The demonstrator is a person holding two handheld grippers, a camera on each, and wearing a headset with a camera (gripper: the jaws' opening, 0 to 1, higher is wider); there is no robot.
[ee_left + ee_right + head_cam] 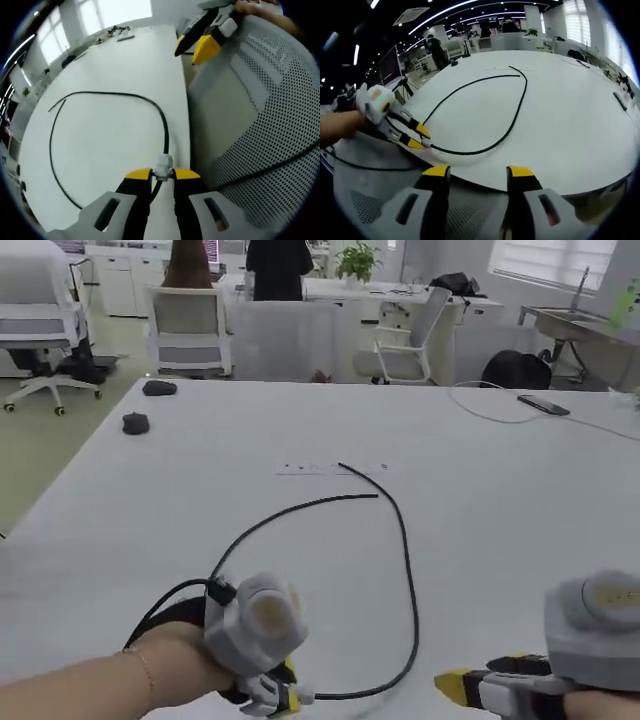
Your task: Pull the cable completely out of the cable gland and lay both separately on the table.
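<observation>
Left gripper (162, 175): my jaws pinch the white cable gland (163, 163) at the near edge of the bench (500, 500). The black cable (120, 94) runs into the gland and loops wide across the bench. Right gripper (477, 172): jaws spread and holding nothing, short of the bench edge, apart from the cable. Two dark mice (135, 423) lie far left and a phone (543, 405) far right (both well clear of the loop). Faint print (330, 469) by the cable's far end is too small to read.

Matt black cable (407, 540); white plastic cable gland (163, 164); smooth white table (200, 480)
</observation>
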